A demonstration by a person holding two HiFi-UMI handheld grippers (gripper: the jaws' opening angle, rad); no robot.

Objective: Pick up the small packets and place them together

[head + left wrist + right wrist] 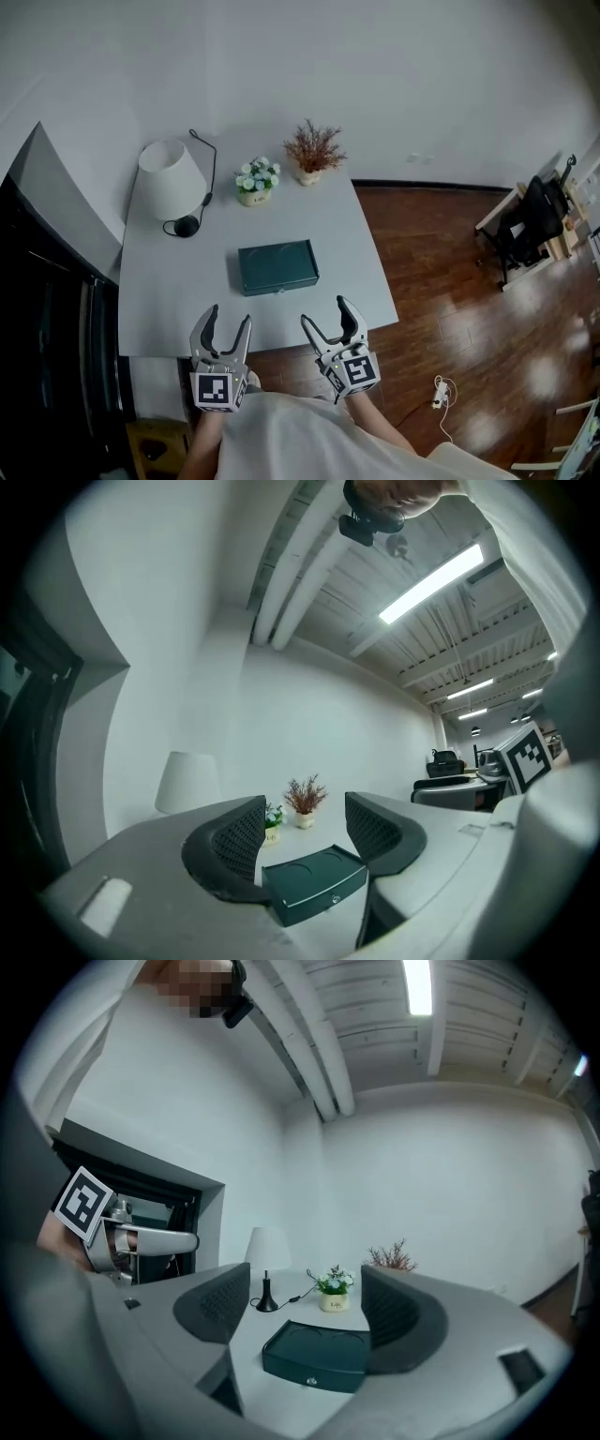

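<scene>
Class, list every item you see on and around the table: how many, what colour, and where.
table: one, white, against the wall.
lamp: one, white shade, black base, far left.
flowers: one pot, white, right of lamp.
dried plant: one, brown, right of flowers.
box: one, dark green, table centre.
left hand-held gripper: one, grey, open, empty, near table edge.
right hand-held gripper: one, grey, open, empty, beside it.

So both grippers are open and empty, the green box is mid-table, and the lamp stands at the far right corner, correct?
No: the lamp stands at the table's far left corner, per the head view. The left gripper and right gripper are open and empty, green box mid-table.
</scene>
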